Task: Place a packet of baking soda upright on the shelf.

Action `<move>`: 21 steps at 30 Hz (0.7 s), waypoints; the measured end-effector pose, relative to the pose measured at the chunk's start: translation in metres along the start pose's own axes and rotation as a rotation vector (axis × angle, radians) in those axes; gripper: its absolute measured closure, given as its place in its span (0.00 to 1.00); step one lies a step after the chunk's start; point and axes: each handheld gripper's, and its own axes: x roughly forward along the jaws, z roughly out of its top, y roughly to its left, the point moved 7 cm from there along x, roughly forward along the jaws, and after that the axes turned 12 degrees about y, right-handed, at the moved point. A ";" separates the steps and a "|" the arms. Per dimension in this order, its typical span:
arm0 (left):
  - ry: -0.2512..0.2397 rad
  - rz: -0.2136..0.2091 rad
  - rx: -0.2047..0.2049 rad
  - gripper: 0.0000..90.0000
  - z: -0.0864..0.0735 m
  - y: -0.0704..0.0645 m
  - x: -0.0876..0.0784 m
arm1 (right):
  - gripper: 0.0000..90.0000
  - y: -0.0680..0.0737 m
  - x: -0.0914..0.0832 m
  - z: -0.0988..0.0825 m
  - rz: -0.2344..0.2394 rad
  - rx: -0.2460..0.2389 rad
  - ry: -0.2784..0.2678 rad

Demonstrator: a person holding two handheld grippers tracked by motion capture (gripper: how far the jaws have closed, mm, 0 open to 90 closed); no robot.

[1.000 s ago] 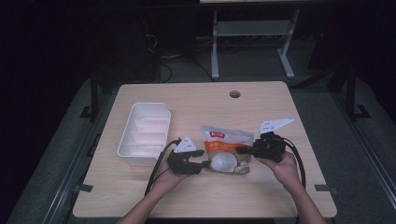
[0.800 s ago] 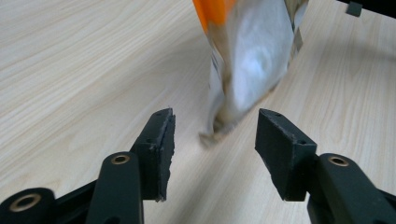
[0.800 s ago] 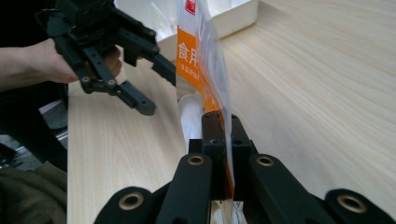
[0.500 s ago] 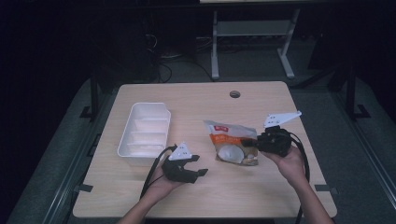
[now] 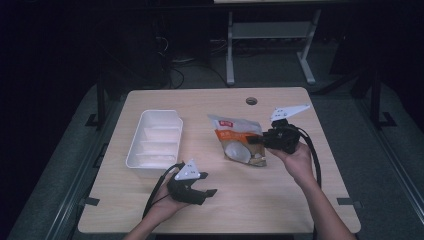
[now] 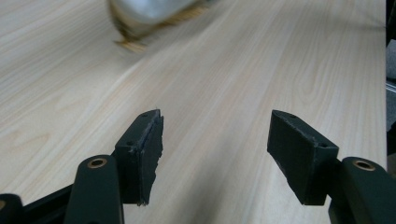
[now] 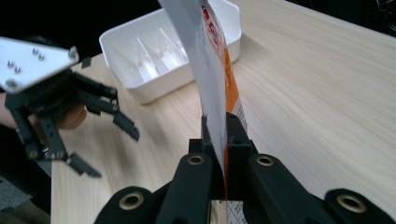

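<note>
A white and orange snack pouch [image 5: 235, 142] hangs tilted above the table's middle, raised at its right edge. My right gripper [image 5: 257, 140] is shut on that edge; in the right gripper view its jaws pinch the pouch [image 7: 212, 60] between them, and my right gripper [image 7: 219, 135] points toward the tray. My left gripper [image 5: 207, 184] rests low near the front edge, left of the pouch, apart from it. Its jaws have just been opening and stand wide with nothing between them. In the left gripper view, my left gripper [image 6: 215, 135] faces bare wood, with the blurred pouch [image 6: 149, 14] ahead.
A white divided tray [image 5: 135, 155] lies at the table's left, also in the right gripper view as the tray [image 7: 154, 88]. A round cable hole [image 5: 251, 101] sits near the far edge. My left gripper [image 7: 112, 154] shows in the right gripper view.
My left gripper has let go of the pouch, opened and drawn back toward the front left. My right gripper has risen and moved right, lifting the pouch off the table.
</note>
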 end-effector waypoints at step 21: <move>-0.005 -0.005 -0.006 0.34 -0.014 -0.001 -0.010 | 1.00 0.009 0.030 0.068 0.044 -0.043 -0.014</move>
